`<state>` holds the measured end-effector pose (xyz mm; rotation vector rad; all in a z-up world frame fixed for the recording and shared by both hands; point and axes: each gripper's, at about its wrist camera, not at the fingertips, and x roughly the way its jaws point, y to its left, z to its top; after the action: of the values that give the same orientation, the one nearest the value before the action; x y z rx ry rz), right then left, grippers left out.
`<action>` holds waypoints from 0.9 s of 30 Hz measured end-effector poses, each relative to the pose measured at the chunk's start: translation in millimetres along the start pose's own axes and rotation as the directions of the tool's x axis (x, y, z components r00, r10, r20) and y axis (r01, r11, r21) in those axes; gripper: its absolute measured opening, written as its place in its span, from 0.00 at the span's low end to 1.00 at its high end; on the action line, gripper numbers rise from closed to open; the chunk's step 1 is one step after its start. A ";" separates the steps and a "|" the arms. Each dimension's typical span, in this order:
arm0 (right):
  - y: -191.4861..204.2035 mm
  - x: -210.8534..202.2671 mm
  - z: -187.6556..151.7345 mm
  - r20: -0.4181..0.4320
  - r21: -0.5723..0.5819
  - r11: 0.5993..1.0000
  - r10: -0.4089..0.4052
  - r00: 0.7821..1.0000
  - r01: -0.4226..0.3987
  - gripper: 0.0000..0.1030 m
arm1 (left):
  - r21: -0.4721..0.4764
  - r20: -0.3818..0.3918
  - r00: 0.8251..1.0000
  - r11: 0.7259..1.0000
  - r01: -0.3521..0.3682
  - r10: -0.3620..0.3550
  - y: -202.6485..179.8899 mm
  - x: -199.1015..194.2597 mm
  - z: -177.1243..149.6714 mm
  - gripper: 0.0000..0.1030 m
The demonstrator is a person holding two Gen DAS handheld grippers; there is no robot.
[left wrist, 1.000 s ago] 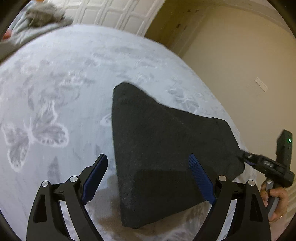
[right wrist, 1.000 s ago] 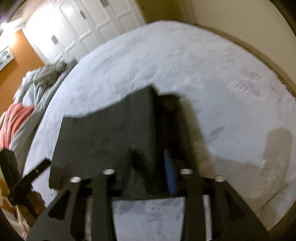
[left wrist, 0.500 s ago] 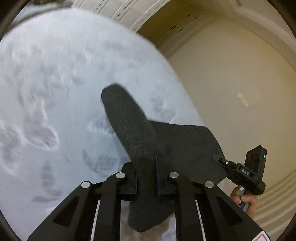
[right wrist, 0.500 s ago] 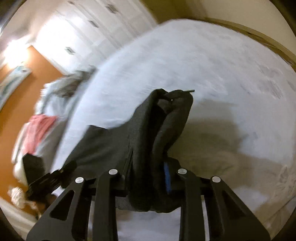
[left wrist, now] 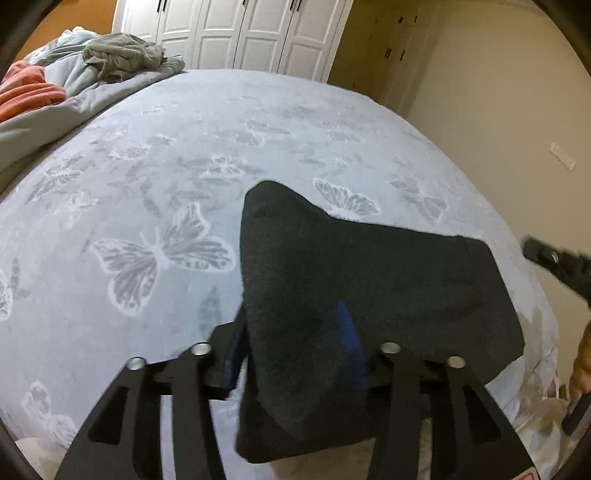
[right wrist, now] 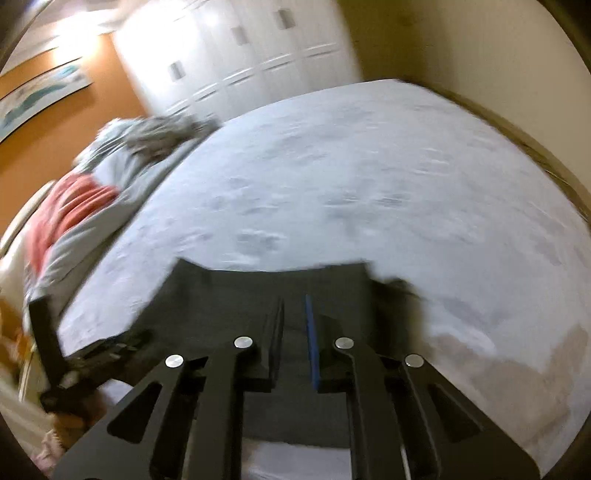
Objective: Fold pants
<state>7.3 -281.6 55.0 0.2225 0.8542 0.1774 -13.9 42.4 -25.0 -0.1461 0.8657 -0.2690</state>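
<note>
The black pants [left wrist: 369, 273] lie folded in a compact wedge on the pale butterfly-print bedspread [left wrist: 155, 177], near its front right edge. My left gripper [left wrist: 291, 332] has its jaws partly apart with a fold of the pants bulging between the blue pads [left wrist: 349, 332]. In the right wrist view the pants [right wrist: 229, 295] lie flat under my right gripper [right wrist: 295, 317], whose jaws stand slightly apart over the cloth without pinching it. The right gripper also shows in the left wrist view [left wrist: 554, 262] at the right edge.
A heap of grey bedding [left wrist: 122, 55] and an orange cloth [left wrist: 26, 92] lies at the far left of the bed. White wardrobe doors [left wrist: 236, 33] stand behind. A beige wall [left wrist: 517, 110] runs close along the bed's right side.
Both grippers had the pants pinched and lifted half a second ago. Now the pants are back down on the bed, both sets of jaws have loosened, and the cameras tilted up.
</note>
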 end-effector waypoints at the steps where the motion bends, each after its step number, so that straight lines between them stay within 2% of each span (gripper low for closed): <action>1: 0.3 19.0 3.7 -0.040 -0.016 1.000 -0.002 0.999 0.001 0.10 | 0.007 -0.002 1.000 1.000 -0.013 0.013 -1.0 1.4 -2.6 0.47; 2: -4.7 36.1 2.3 -0.074 -0.026 0.999 -0.036 0.997 0.034 0.10 | 0.019 0.000 1.000 0.999 -0.027 0.027 -1.8 2.9 -3.9 0.47; 3: -11.3 54.1 -1.7 -0.114 -0.036 0.996 -0.091 0.989 0.088 0.04 | 0.037 0.002 0.999 0.998 -0.042 0.041 -4.4 4.4 -2.7 0.47; 4: -29.1 81.4 -9.5 -0.181 -0.039 0.986 -0.164 0.970 0.159 0.03 | 0.061 0.001 0.998 0.996 -0.059 0.059 -5.8 5.9 -4.0 0.47; 5: -43.0 89.1 -13.9 -0.176 0.009 0.990 -0.134 0.975 0.138 0.02 | 0.072 0.002 0.998 0.995 -0.065 0.065 -7.7 4.8 -1.8 0.48; 7: -54.0 72.5 -13.6 -0.152 0.137 0.987 -0.061 0.986 0.082 0.03 | 0.075 0.009 0.996 0.993 -0.087 0.086 -6.1 5.0 -3.5 0.52; 8: -50.6 59.9 -12.1 -0.131 0.151 0.985 -0.061 0.989 0.081 0.08 | 0.073 0.008 0.996 0.994 -0.085 0.085 -3.8 6.6 -2.8 0.52; 10: -36.2 35.9 -15.7 -0.082 0.113 0.991 -0.065 0.995 0.074 0.09 | 0.068 -0.001 0.997 0.995 -0.076 0.076 -3.4 8.4 -2.2 0.52; 12: -28.6 26.3 -27.3 -0.089 0.079 0.994 -0.073 0.993 0.080 0.10 | 0.068 -0.002 0.997 0.995 -0.078 0.079 -4.2 9.2 -1.7 0.52; 14: -27.5 31.6 -45.9 -0.141 0.033 0.991 -0.122 0.982 0.128 0.07 | 0.077 0.000 0.997 0.994 -0.083 0.083 -5.8 7.3 -2.3 0.53; 16: -26.3 31.6 -52.9 -0.109 0.014 0.990 -0.136 0.985 0.138 0.08 | 0.087 0.004 0.996 0.992 -0.092 0.092 -7.7 7.1 -3.4 0.54; 17: -25.5 27.4 -54.3 -0.097 0.023 0.990 -0.135 0.986 0.138 0.10 | 0.091 0.007 0.995 0.991 -0.096 0.096 -8.7 6.7 -4.1 0.54; 19: -25.4 14.0 -54.7 -0.068 0.067 0.990 -0.118 0.991 0.123 0.25 | 0.107 0.016 0.993 0.988 -0.115 0.114 -11.2 7.0 -5.6 0.55; 20: -25.2 9.0 -56.0 -0.055 0.082 0.990 -0.111 0.992 0.115 0.40 | 0.115 0.022 0.992 0.986 -0.124 0.122 -12.4 6.9 -6.2 0.57; 21: -24.4 4.0 -58.4 -0.042 0.087 0.989 -0.117 0.992 0.120 0.49 | 0.123 0.030 0.991 0.983 -0.135 0.132 -13.7 6.6 -6.3 0.60; 24: -24.2 10.5 -64.9 -0.075 0.058 0.981 -0.180 0.981 0.185 0.51 | 0.126 0.031 0.992 0.984 -0.128 0.125 -14.5 6.5 -7.4 0.64; 27: -30.7 13.2 -77.9 -0.108 0.105 0.986 -0.120 0.987 0.132 0.50 | 0.091 0.034 0.996 0.993 -0.081 0.078 -11.3 2.1 -8.8 0.68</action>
<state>-41.5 -298.4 -12.2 0.2653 0.9778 0.0223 -21.4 30.8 -29.5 -0.0298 0.8254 -0.2314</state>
